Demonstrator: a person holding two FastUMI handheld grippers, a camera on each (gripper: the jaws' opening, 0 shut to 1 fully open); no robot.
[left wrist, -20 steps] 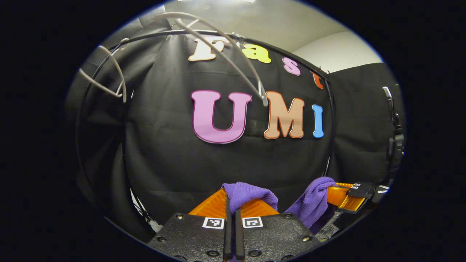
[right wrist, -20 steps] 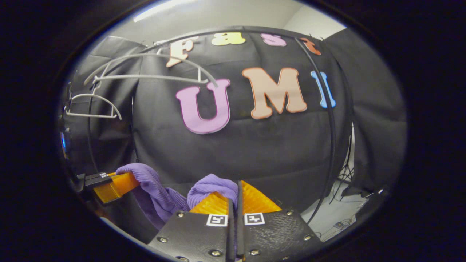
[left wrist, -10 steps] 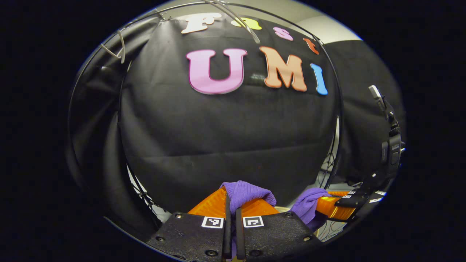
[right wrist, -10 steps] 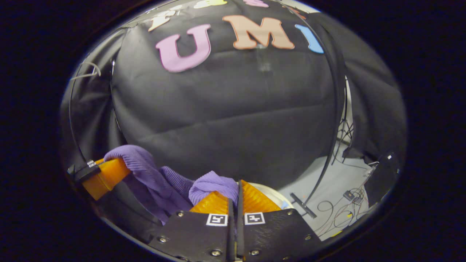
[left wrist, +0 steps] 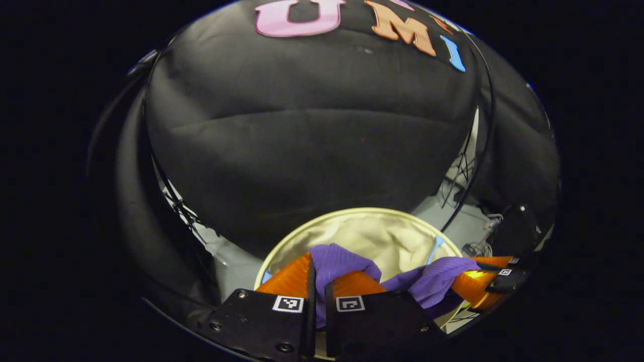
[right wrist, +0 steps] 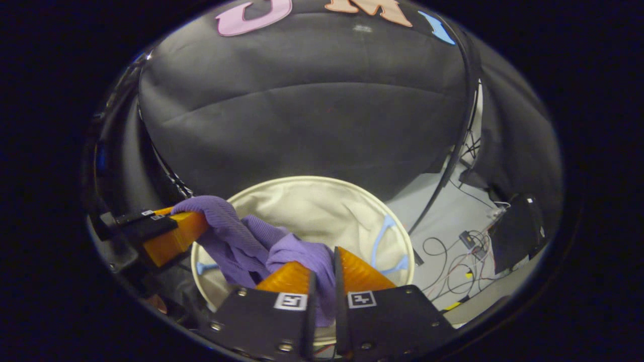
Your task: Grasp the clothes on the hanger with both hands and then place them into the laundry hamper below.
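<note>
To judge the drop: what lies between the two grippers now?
In the right gripper view, the purple garment stretches from the left gripper to the right gripper, above the open hamper.

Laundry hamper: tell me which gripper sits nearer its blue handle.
Right, by my estimate. The right gripper holds the purple garment beside the blue handle on the laundry hamper wall. The left gripper holds it over the opposite rim.
</note>
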